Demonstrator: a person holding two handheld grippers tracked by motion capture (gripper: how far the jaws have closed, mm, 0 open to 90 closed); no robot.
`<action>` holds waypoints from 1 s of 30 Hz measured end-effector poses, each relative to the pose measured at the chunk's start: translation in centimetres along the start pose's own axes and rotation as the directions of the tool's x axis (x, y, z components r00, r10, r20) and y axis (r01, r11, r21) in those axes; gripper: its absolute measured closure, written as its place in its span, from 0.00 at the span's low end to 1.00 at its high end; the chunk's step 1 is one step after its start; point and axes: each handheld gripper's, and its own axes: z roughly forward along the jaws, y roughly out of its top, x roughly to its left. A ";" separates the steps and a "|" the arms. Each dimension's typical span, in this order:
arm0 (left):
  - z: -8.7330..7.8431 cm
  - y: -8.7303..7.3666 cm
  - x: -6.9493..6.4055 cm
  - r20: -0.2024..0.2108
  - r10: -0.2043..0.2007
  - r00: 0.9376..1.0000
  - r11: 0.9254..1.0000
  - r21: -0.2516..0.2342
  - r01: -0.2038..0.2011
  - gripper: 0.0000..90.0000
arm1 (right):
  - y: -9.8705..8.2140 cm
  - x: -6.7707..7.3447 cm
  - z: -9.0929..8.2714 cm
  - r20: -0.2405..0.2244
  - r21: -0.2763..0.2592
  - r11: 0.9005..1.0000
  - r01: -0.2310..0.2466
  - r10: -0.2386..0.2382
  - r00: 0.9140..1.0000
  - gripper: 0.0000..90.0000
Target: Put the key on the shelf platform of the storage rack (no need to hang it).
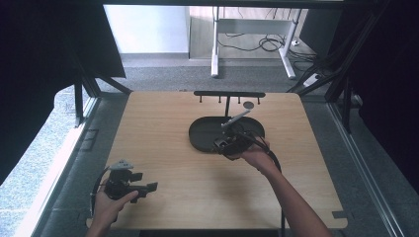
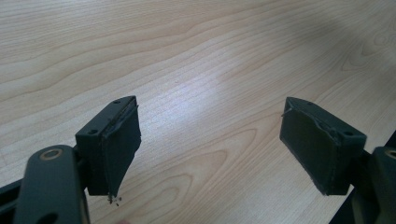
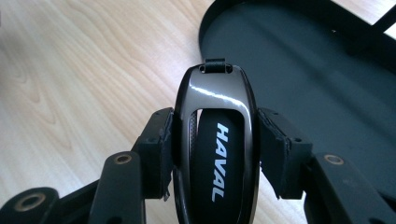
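A black and chrome car key fob (image 3: pixel 215 140) marked HAVAL is clamped between the two pads of my right gripper (image 3: pixel 215 144), its loop end pointing away from the camera. In the high view the right gripper (image 1: pixel 228 142) hangs over the near edge of a black oval tray (image 1: pixel 202 132) at the table's middle. A black hook stand (image 1: pixel 229 94) with several pegs rises behind the tray. My left gripper (image 1: pixel 148 186) rests at the table's near left corner, jaws wide apart (image 2: pixel 210 149) over bare wood, with nothing between them.
The wooden table (image 1: pixel 163 128) is ringed by a dark frame and grey floor. A white desk frame (image 1: pixel 252 44) with cables stands beyond the far edge. A small round tag (image 1: pixel 248 104) hangs from the hook stand.
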 end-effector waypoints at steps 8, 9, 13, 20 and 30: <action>0.0 0.0 0.0 0.001 0.001 1.000 1.000 0.001 -0.001 0.23 | 0.8 -1.1 0.5 0.014 -0.012 0.999 -0.034 0.034 0.999 0.54; 0.0 0.0 0.0 0.001 0.001 1.000 1.000 0.000 -0.001 0.23 | 0.9 -1.2 0.5 0.017 -0.011 0.999 -0.035 0.036 0.999 0.54; 0.0 0.0 0.0 0.001 0.004 1.000 1.000 0.003 -0.004 0.23 | 1.2 -1.5 0.6 0.028 -0.012 0.999 -0.042 0.043 0.999 0.54; 0.0 0.0 0.0 0.003 0.003 1.000 1.000 0.002 -0.003 0.23 | 1.7 -2.7 1.2 0.053 -0.012 0.997 -0.079 0.079 0.995 0.54; 0.1 0.0 -0.1 0.004 0.005 1.000 1.000 0.004 -0.005 0.23 | 1.6 -4.0 1.6 0.080 -0.009 0.993 -0.114 0.114 0.990 0.54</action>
